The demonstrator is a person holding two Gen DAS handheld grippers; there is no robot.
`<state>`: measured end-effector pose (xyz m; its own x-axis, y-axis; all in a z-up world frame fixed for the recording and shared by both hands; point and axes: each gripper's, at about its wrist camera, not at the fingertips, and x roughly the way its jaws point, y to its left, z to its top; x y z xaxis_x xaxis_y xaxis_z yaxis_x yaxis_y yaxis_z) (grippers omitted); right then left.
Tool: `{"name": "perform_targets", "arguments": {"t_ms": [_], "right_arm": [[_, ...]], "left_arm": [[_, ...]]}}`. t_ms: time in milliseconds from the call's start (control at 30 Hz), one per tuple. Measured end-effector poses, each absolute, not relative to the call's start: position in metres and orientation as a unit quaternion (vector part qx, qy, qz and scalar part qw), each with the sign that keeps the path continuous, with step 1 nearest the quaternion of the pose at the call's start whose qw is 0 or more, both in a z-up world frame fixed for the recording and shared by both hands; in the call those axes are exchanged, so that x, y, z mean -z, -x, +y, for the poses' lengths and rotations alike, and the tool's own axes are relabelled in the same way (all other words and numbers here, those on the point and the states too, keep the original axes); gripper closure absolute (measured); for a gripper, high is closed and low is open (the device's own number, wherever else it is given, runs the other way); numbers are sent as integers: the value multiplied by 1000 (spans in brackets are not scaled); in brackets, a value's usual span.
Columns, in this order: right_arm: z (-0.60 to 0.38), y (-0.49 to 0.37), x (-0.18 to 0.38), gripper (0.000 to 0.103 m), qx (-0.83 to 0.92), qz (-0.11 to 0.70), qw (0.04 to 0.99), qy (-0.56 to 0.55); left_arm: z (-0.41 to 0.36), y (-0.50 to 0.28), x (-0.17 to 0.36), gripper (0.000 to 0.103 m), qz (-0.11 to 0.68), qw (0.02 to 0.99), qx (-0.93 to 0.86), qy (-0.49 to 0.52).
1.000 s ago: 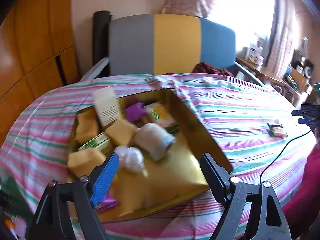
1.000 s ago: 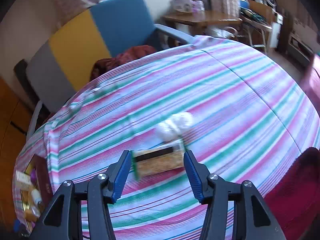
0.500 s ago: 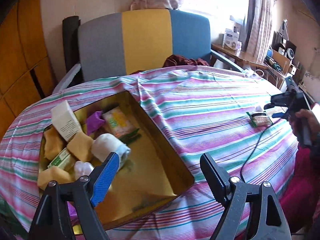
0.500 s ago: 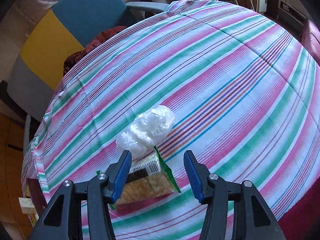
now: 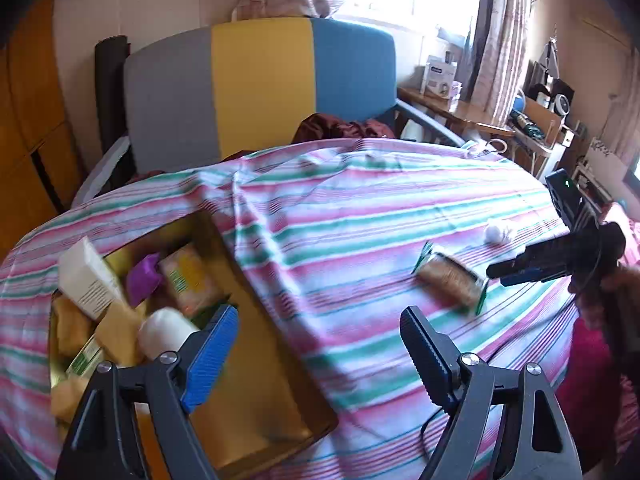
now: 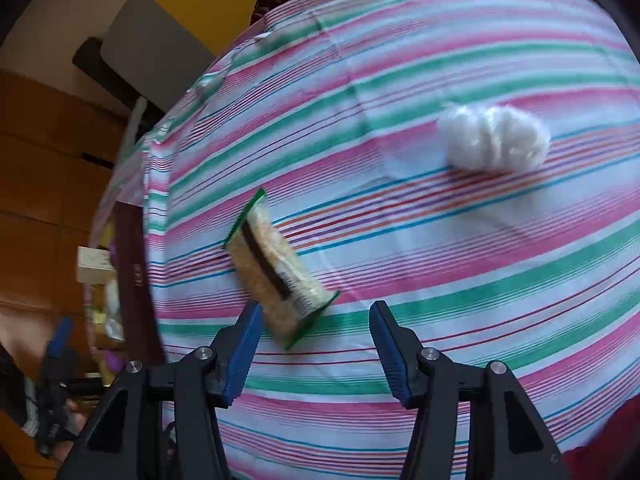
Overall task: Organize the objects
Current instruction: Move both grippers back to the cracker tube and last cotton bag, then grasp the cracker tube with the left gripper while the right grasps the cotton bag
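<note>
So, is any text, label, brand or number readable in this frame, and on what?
None can be read.
White carton in the gold tin box: printed lines, blurred.
Yellow-green packet in the tin: print, blurred.
Green-edged clear cracker packet on the striped cloth: barcode, digits unreadable.
White box on the far wooden desk: too small.

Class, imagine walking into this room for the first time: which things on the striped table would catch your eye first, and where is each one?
The gold tin crammed with small packets sits at the table's left end, beside the left tongs. Out on the striped cloth a green-edged cracker packet lies flat, just ahead of the open right tongs. Further out on the cloth, apart from the packet, rests a crumpled white plastic wad.
</note>
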<state>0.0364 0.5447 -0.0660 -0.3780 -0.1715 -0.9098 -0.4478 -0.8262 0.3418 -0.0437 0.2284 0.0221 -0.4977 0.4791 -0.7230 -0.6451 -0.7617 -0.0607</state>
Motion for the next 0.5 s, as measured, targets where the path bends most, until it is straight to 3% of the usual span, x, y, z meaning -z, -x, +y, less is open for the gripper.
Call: {"name": "perform_targets", "arguments": {"t_ms": [167,333,500], "right_arm": [[590,-42,49,45,-804,199,201,523],[644,-31,54,35,-792,257,254,492],[650,-6,77,33,-779,265,259,506]], "left_arm": [[257,52,-23,19,92,353,-840,401],[288,50,-13,19,89,373,-820,425],[308,52,2,19,86,381,-799,457]]}}
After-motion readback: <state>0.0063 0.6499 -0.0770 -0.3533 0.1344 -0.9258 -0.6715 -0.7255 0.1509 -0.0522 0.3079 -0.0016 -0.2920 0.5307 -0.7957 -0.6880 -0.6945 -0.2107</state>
